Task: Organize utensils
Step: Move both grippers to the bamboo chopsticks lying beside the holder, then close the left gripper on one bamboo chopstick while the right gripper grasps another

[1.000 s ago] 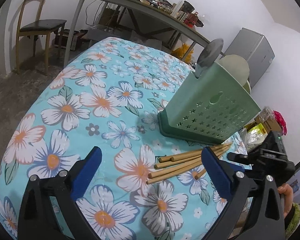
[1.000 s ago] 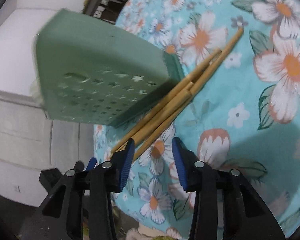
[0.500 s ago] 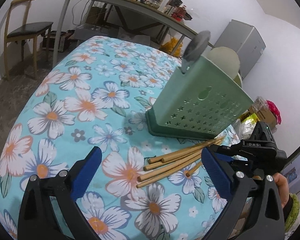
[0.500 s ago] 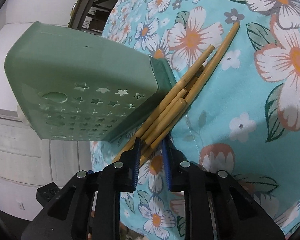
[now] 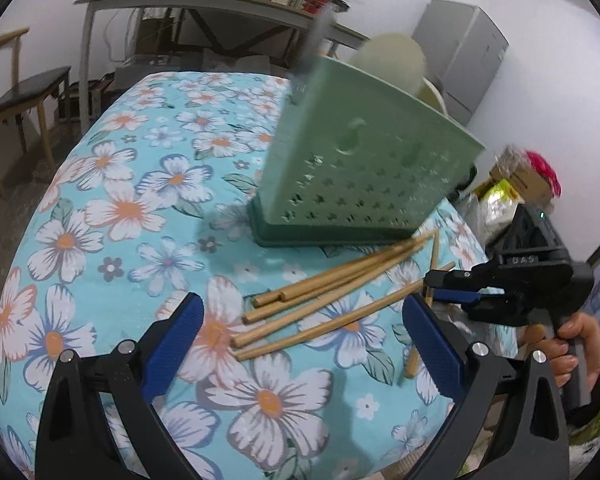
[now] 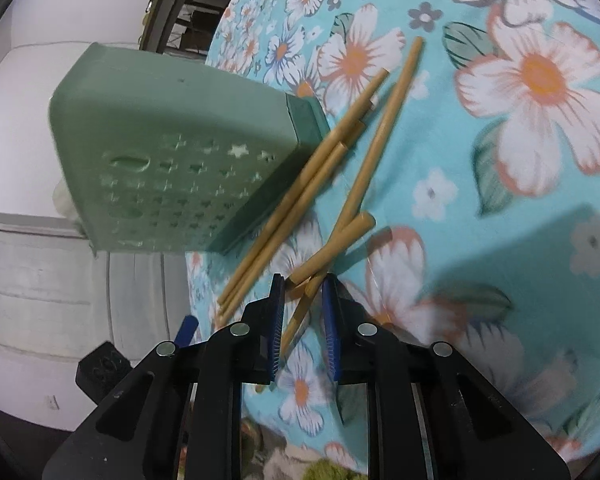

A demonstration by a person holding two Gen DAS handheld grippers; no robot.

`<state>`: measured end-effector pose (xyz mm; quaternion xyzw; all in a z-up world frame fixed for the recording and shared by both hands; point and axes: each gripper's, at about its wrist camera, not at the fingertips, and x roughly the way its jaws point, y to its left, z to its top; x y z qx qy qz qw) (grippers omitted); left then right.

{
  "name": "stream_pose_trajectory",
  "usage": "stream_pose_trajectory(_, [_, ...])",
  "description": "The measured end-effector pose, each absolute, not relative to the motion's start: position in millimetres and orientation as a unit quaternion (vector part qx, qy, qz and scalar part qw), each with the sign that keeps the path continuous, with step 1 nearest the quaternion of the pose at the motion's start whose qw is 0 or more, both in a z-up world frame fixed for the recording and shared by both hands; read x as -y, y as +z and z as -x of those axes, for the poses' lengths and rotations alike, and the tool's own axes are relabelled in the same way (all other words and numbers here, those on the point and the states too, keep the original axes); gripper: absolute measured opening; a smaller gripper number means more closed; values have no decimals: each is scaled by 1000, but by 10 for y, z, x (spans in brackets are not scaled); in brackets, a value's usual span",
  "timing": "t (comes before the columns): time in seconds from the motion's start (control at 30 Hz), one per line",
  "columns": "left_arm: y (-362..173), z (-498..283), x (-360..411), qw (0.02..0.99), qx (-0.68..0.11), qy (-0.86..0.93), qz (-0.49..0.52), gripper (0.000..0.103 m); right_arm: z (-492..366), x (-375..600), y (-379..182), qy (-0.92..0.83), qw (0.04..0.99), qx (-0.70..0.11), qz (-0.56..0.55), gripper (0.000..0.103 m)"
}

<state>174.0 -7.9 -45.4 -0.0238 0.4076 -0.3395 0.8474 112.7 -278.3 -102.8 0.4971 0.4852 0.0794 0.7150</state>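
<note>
Several bamboo chopsticks [image 5: 332,292] lie on the floral tablecloth just in front of a green perforated utensil holder [image 5: 364,176]. My left gripper [image 5: 304,344] is open and empty, hovering near the thick ends of the chopsticks. My right gripper [image 6: 303,286] is shut on the thin ends of chopsticks [image 6: 328,256], which are lifted and skewed from the rest of the pile [image 6: 300,192]. It also shows in the left wrist view [image 5: 436,288] at the right. The holder [image 6: 172,148] stands left of it.
The table [image 5: 120,208] is covered by a turquoise flowered cloth and its right edge is close to the chopsticks. A wooden chair [image 5: 16,92], a long desk [image 5: 204,4] and a grey cabinet [image 5: 460,56] stand behind. Bags [image 5: 512,188] lie at the right.
My right gripper has closed on the thin ends of chopsticks and pulled them out of line with the pile. The left gripper has moved closer and stays open.
</note>
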Motion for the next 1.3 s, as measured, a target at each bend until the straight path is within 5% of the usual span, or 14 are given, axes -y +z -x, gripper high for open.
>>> stream_pose_trajectory(0.23, [-429, -1521, 396, 844, -385, -371, -47, 94, -863, 2931, -1120, 79, 703, -493, -506, 0])
stream_pose_trajectory(0.67, [-574, -1622, 994, 816, -381, -405, -159, 35, -800, 3010, -1068, 94, 723, -483, -485, 2])
stream_pose_trajectory(0.97, [-651, -1668, 1132, 816, -391, -388, -176, 13, -823, 2937, -1089, 108, 728, -480, -478, 3])
stream_pose_trajectory(1.3, [-640, -1586, 1067, 799, -436, -386, -148, 11, -889, 3051, -1061, 97, 736, -466, -482, 8])
